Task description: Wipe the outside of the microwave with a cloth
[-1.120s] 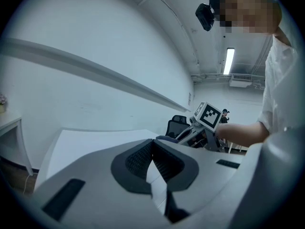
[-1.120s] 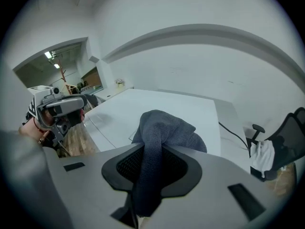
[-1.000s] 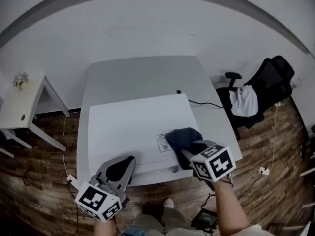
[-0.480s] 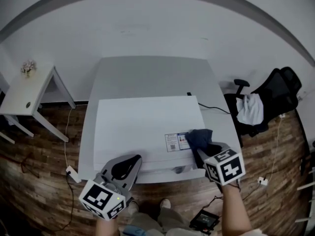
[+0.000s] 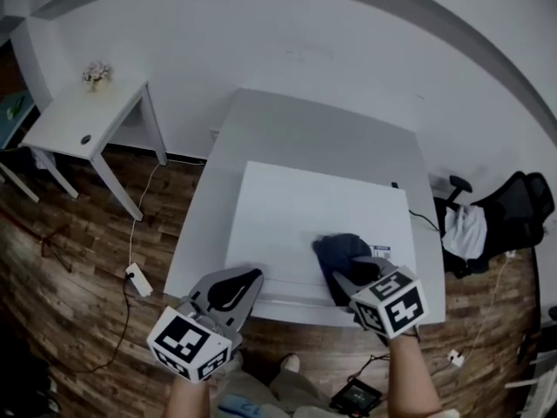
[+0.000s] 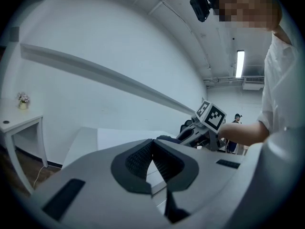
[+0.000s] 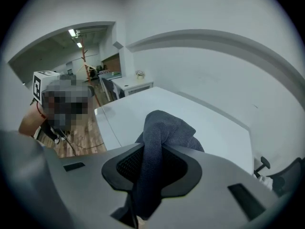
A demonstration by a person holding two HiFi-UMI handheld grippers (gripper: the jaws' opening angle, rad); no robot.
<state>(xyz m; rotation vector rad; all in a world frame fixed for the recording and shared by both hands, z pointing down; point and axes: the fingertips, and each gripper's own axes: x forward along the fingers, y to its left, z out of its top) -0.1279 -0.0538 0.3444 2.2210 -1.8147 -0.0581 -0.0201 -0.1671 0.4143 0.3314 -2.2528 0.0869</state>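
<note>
A white microwave (image 5: 296, 212) stands on a grey table (image 5: 305, 129). On its top near the front right lies a dark blue cloth (image 5: 341, 251), just left of a small sticker (image 5: 381, 252). My right gripper (image 5: 352, 275) is shut on the cloth (image 7: 159, 128), which bunches up between the jaws and presses on the microwave top (image 7: 200, 118). My left gripper (image 5: 233, 287) hovers by the microwave's front left edge, shut, with nothing held. In the left gripper view the left gripper (image 6: 152, 157) points at the microwave top (image 6: 119, 138), with the right gripper (image 6: 198, 133) beyond it.
A white side table (image 5: 78, 120) with a small flower pot (image 5: 96, 74) stands at the left. A black office chair (image 5: 518, 212) draped with white fabric (image 5: 468, 232) is at the right. A plug block (image 5: 139, 279) and cables lie on the wood floor.
The cloth in my right gripper slid right off the sticker, then back left across it to its left side. The left gripper stayed at the front edge. The head view swung round.
</note>
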